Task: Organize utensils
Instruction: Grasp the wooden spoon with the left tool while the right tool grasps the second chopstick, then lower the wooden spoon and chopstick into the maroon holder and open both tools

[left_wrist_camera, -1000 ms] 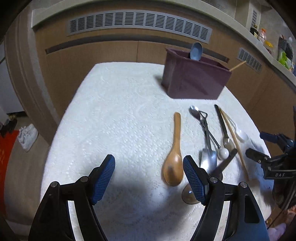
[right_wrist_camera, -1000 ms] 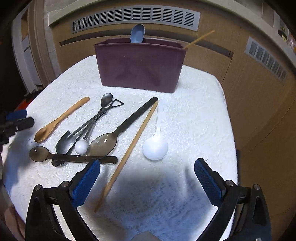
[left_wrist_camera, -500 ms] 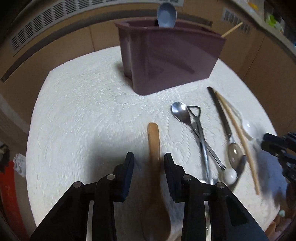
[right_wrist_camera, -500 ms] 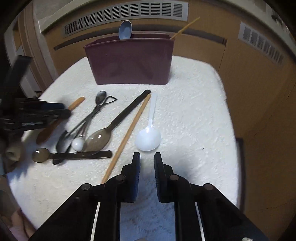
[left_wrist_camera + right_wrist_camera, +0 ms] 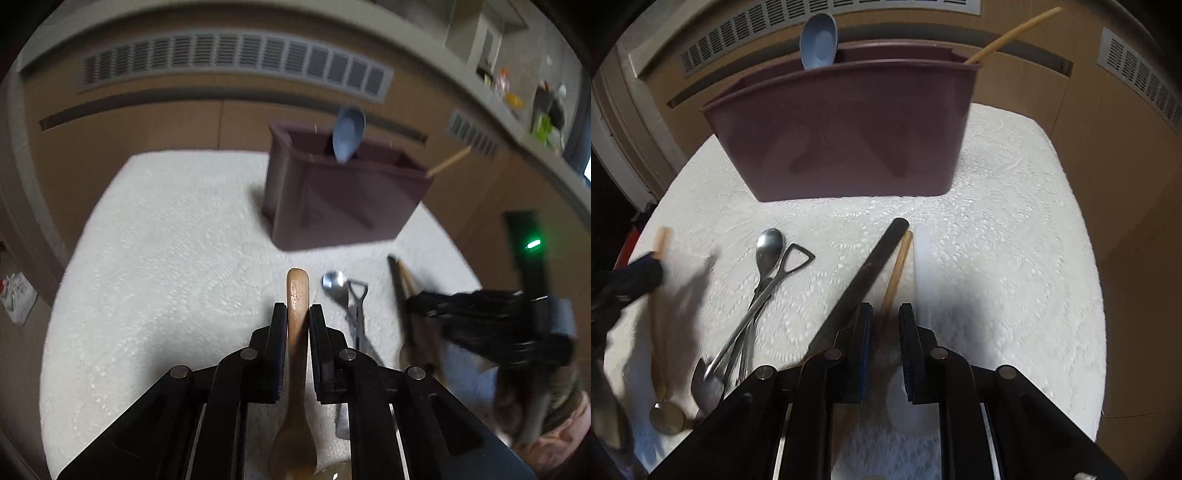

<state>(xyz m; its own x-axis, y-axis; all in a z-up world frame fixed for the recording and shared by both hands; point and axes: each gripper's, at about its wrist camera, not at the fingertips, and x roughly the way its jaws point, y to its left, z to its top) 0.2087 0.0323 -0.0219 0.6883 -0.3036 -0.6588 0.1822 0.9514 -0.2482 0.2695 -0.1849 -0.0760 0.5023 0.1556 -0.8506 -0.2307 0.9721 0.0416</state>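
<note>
Left wrist view: your left gripper (image 5: 298, 317) is clamped on the wooden spoon (image 5: 297, 295), pads pinching the handle partway along, handle tip poking out ahead toward the maroon utensil bin (image 5: 343, 199), bowl trailing back under the gripper body.

Risk here, IMO: the grip sits on a smooth tapered handle w/ the heavy bowl hanging behind, so the spoon may pivot or slide in the pads as you lift. Tilt it up too fast and it could swing into the steel spoon (image 5: 334, 284) just beside it. The bin stands near the far edge of the white tablecloth (image 5: 166, 240), already holding a blue spoon (image 5: 348, 133) and a chopstick (image 5: 448, 161); a long handle coming in at an angle may catch the rim.

Right wrist view: right gripper (image 5: 885, 319) has its fingers nearly together, straddling the loose chopstick (image 5: 897, 269) mid-cloth. Can't tell whether the pads actually press it; blur hides the contact. Black-handled spoon (image 5: 871, 266) lies touching-close on one side, white plastic spoon (image 5: 921, 266) on the other, so a sloppy pinch could drag a neighbour along w/ it.
</note>
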